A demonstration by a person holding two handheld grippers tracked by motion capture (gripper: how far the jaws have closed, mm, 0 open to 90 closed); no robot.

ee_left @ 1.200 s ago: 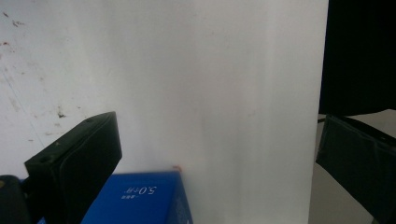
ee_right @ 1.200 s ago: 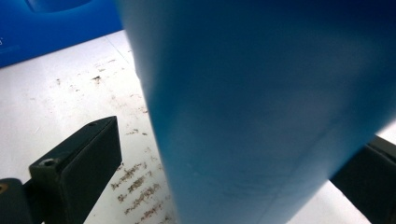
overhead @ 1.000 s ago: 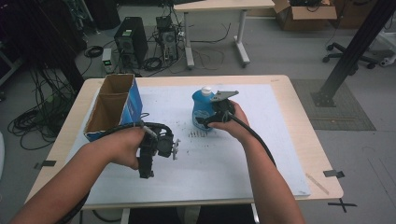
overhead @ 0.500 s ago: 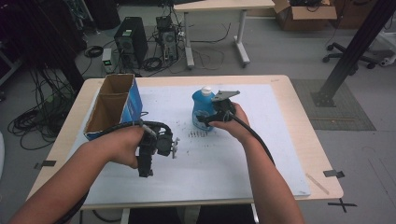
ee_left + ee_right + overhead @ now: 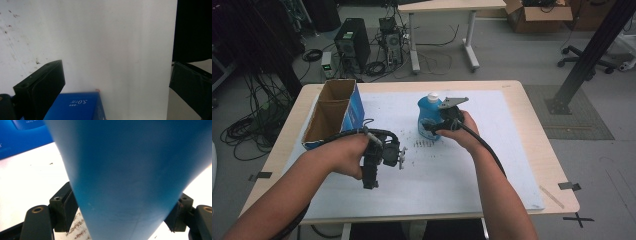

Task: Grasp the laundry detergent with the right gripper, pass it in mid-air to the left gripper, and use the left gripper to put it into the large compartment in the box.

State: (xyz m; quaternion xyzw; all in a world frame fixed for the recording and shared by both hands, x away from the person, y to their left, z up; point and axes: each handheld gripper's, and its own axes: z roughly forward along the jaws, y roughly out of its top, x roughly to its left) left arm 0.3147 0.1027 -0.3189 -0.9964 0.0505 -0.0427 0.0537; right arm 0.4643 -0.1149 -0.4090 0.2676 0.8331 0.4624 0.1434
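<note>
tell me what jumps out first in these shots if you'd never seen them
The blue bottle with its white cap stands near the middle of the white table cover, and the right tool has just been closing its jaws on it; in the right gripper view the bottle's blue body sits between both pads. Left of it stands an open blue-sided cardboard box, with the left tool held just in front, jaws apart and holding nothing.
</note>
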